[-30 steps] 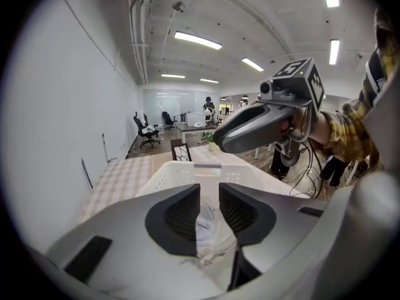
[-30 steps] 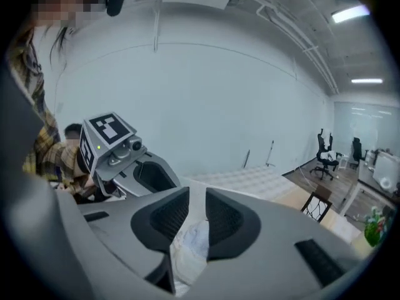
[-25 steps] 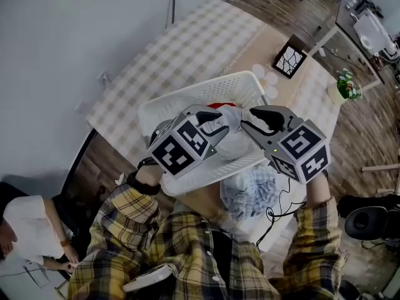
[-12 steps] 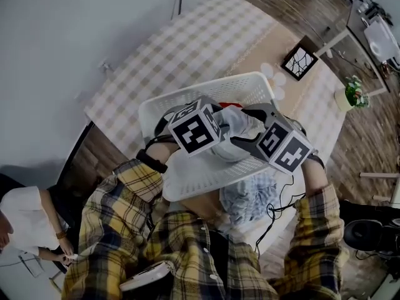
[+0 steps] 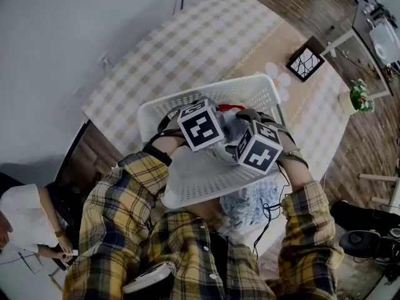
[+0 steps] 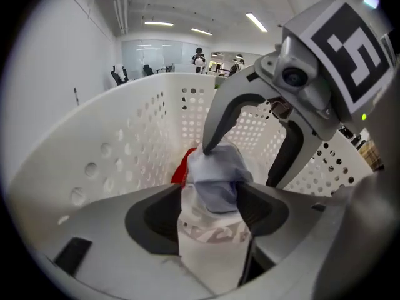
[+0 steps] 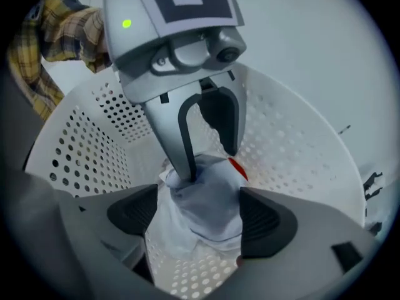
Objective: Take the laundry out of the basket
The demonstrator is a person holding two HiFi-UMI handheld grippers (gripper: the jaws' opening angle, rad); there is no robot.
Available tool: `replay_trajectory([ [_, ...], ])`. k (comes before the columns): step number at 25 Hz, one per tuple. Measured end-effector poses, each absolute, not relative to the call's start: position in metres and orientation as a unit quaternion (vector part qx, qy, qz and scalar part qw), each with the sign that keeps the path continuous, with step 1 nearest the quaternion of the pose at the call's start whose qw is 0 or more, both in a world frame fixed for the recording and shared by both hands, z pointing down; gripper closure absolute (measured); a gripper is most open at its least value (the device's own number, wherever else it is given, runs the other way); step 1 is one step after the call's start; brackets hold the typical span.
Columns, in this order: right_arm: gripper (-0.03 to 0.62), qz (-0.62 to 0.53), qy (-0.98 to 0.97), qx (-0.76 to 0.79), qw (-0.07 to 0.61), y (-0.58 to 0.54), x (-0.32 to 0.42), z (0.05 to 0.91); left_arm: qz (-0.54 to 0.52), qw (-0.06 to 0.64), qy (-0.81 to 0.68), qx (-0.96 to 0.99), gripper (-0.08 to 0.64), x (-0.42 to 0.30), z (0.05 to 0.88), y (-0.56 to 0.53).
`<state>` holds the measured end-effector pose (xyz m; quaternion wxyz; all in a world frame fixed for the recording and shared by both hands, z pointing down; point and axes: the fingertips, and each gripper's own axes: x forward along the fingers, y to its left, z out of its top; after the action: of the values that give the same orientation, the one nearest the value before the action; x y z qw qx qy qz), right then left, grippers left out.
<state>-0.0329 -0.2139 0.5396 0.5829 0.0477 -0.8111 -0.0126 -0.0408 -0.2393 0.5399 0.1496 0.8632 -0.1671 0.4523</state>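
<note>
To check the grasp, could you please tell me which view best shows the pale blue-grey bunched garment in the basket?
The right gripper view: the pale blue-grey bunched garment sits centred and large, folds exposed. The left gripper view shows only its top above white printed cloth; the head view shows just a small patch.

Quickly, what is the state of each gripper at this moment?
Left gripper: open, jaws just opened wider, crumpled pale blue-grey cloth between them.
Right gripper: open, jaws just opened wider, same cloth between them.
</note>
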Motion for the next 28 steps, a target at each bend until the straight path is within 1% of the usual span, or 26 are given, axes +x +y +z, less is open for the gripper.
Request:
replay_trajectory([
  [3,0.143,-0.016,-0.797,0.041,0.602,-0.215,-0.029,0.559,0.461,0.158,-0.158,0.859,0.228,-0.041,0.552,-0.240],
  [5,0.143,-0.012,-0.793,0.040,0.608,-0.215,-0.027,0.570,0.466,0.166,-0.152,0.855,0.214,-0.040,0.561,-0.238],
  [10,0.143,-0.024,-0.782,0.031,0.622,-0.215,-0.024,0.591,0.476,0.171,-0.153,0.849,0.209,-0.041,0.580,-0.241],
  [14,0.154,-0.036,-0.773,0.023,0.634,-0.211,-0.021,0.606,0.478,0.200,-0.144,0.843,0.207,-0.038,0.597,-0.231],
  [19,0.246,-0.055,-0.770,0.035,0.635,-0.217,-0.020,0.611,0.479,0.206,-0.136,0.842,0.220,-0.036,0.605,-0.227],
  [22,0.289,-0.058,-0.770,0.035,0.635,-0.219,-0.021,0.609,0.476,0.216,-0.130,0.842,0.266,-0.036,0.606,-0.225],
  [25,0.342,-0.066,-0.771,0.035,0.632,-0.221,-0.022,0.607,0.479,0.209,-0.126,0.843,0.345,-0.036,0.603,-0.225],
  [28,0.388,-0.076,-0.772,0.035,0.630,-0.221,-0.023,0.604,0.483,0.200,-0.124,0.844,0.402,-0.036,0.600,-0.224],
])
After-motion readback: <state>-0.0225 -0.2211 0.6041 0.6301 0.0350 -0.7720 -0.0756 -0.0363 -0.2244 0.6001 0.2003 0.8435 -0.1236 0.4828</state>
